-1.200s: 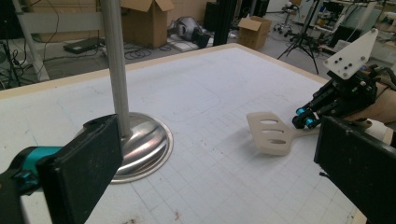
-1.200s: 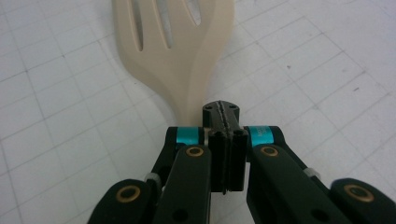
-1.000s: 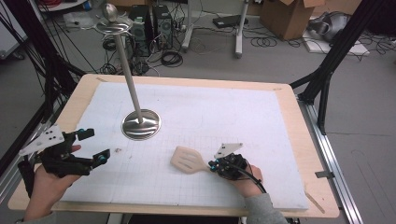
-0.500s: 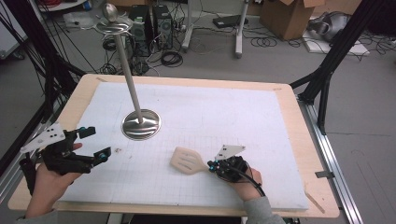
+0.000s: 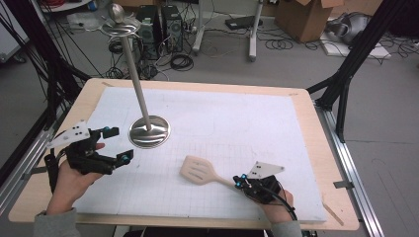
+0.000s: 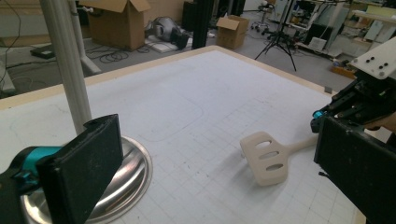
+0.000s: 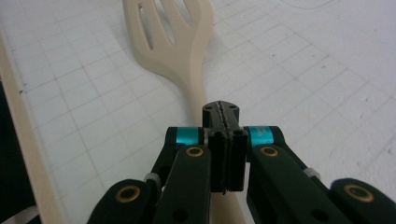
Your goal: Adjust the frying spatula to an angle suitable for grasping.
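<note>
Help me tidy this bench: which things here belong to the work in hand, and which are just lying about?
In use:
- cream slotted spatula
- right gripper, shut on its handle
- shiny steel stand with round base
- left gripper, open

Lying about:
- cardboard boxes
- floor cables

Left gripper [image 5: 114,144] agape, right gripper [image 5: 239,182] clamped

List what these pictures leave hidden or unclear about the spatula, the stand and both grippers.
- Spatula handle end: hidden in the high view by the right gripper, and in the right gripper view by its shut jaws.
- Stand top: cut off by the left gripper view's upper edge.
- Stand base: partly covered there by a jaw of the open left gripper.
</note>
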### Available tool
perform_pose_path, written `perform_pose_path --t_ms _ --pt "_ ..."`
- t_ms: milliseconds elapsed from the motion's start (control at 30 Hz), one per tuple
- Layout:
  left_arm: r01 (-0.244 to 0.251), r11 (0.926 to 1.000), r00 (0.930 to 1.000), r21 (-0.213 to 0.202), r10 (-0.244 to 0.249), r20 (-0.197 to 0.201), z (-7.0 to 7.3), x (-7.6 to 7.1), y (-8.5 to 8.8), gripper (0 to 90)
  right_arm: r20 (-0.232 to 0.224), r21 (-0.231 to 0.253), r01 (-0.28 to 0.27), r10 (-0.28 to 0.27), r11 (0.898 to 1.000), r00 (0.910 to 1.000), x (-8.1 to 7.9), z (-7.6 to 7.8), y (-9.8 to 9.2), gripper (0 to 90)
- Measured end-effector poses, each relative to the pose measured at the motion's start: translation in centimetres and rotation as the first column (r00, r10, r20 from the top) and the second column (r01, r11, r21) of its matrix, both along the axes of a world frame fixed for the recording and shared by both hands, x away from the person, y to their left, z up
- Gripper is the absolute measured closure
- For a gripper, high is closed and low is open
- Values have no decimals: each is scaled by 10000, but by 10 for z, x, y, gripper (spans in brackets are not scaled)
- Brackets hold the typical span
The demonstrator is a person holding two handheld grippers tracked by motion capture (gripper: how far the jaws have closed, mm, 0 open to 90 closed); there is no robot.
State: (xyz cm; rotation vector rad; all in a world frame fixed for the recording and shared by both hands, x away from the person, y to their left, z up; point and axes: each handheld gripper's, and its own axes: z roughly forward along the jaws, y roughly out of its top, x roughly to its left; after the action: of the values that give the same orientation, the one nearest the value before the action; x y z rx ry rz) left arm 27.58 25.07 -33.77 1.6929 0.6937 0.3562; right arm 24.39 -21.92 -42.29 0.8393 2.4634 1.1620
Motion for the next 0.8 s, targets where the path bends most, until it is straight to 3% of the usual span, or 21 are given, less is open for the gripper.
perform_pose_path --t_ms 400,800 --pt "204 9997 9998 -155 -205 -48 0 6 -4 18 -327 252 152 -143 9996 9994 -25 -8 -24 900" --pt "360 9992 9993 -144 -361 -88 -3 6 -6 18 -647 -363 -136 112 9992 9978 -33 -20 -35 900"
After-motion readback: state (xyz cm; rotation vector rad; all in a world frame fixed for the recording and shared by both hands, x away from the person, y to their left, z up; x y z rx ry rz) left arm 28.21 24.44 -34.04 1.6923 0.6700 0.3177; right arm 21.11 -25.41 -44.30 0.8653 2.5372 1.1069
